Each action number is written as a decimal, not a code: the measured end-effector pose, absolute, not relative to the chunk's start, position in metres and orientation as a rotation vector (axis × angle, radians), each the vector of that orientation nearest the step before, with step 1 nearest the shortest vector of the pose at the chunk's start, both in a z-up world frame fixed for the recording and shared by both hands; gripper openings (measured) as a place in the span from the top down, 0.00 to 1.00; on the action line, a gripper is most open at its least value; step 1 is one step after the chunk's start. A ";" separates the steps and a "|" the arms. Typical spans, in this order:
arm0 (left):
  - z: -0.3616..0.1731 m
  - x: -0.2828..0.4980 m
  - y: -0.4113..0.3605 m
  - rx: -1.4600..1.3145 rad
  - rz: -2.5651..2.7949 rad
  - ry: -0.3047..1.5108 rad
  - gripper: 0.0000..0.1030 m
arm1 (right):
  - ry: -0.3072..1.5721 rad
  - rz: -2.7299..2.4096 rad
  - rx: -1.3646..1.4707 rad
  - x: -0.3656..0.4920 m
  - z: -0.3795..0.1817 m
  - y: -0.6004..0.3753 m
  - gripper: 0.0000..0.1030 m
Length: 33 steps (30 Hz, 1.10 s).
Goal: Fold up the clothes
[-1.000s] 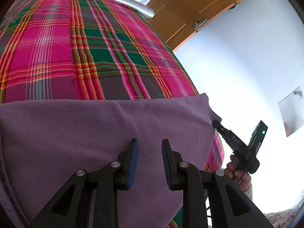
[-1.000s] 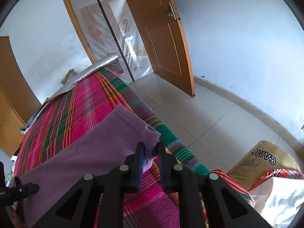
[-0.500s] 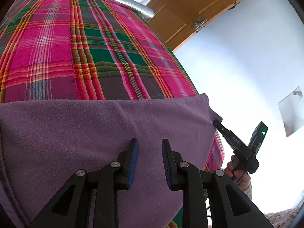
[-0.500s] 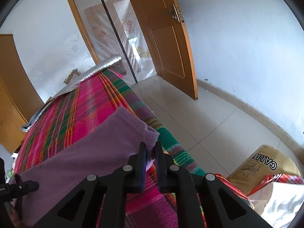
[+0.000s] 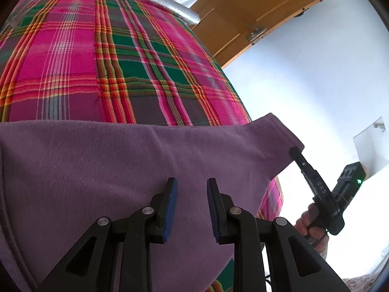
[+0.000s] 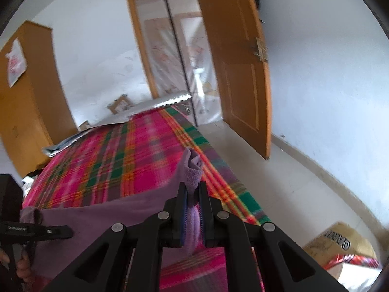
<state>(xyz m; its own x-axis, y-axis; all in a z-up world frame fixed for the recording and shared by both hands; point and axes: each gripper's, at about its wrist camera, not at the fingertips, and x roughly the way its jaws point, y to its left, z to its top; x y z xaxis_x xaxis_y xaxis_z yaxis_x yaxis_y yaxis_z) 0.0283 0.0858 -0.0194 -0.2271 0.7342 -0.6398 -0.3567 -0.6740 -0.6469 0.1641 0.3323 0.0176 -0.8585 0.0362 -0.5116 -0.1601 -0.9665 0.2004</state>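
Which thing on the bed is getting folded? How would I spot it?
Find the big bed with the pink and green checked blanket. Lying across its near end is a plain purple fuzzy cloth, one corner pinched in the right hand-held gripper. It is the only plain, unpatterned thing on the bed.

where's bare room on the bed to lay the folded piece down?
Free: the pink-and-green plaid bedspread between the purple fleece garment's far edge and the crinkled silver sheet at the bed's far end. Crowded: the near end, covered by the garment, whose corner the right gripper pinches; the left gripper hovers open.
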 end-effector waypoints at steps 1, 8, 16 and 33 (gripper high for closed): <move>-0.019 0.029 0.085 -1.311 1.962 -0.484 0.75 | 0.348 2.929 -0.792 0.164 0.020 0.326 0.91; -0.016 0.031 0.078 -1.299 1.945 -0.517 0.75 | 0.285 3.053 -0.815 0.165 0.029 0.285 0.91; -0.008 0.031 0.072 -1.263 1.954 -0.541 0.75 | 0.236 3.142 -0.860 0.164 0.032 0.247 0.92; 0.017 0.046 0.028 -1.140 2.047 -0.585 0.75 | 0.137 3.310 -0.969 0.164 0.029 0.170 0.92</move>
<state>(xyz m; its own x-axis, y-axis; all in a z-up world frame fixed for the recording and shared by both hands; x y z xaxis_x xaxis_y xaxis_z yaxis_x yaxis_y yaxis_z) 0.0456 0.0278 0.0172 -0.3576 0.7631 -0.5383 -0.3635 -0.6447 -0.6725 0.1644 0.1704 0.0290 -0.7983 -0.3143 -0.5137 0.2708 -0.9493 0.1600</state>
